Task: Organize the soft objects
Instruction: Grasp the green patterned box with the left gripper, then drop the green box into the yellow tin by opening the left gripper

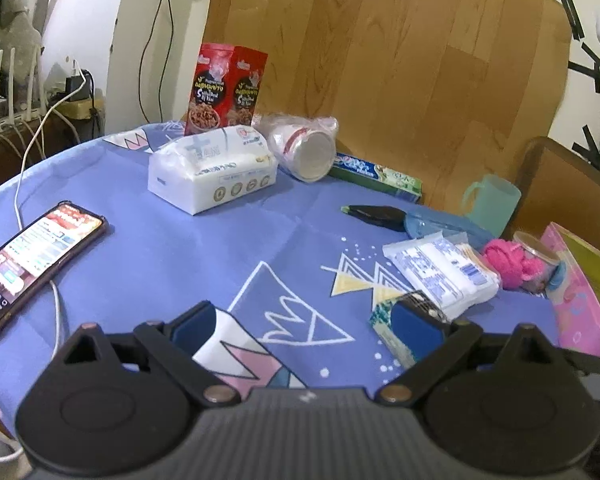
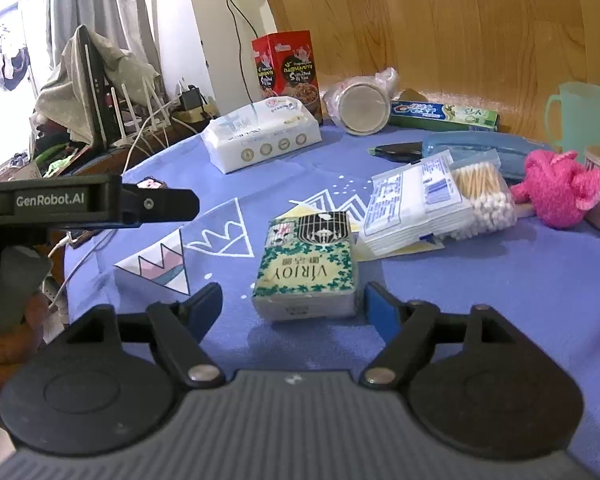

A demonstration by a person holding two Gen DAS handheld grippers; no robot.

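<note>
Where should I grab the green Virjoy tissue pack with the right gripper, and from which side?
Grip the Virjoy tissue pack across its two long sides, near the closer end, coming in low from the near edge of the table. It lies flat with its short end facing the right gripper, whose open jaws already straddle that end without touching. The soft pack should probably compress, so close gently.

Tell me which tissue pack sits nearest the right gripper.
The green floral Virjoy pack, lying between the right gripper's open fingers; the big white pack sits far back.

A phone (screen lit), toothpaste box and teal mug lie well apart.
</note>
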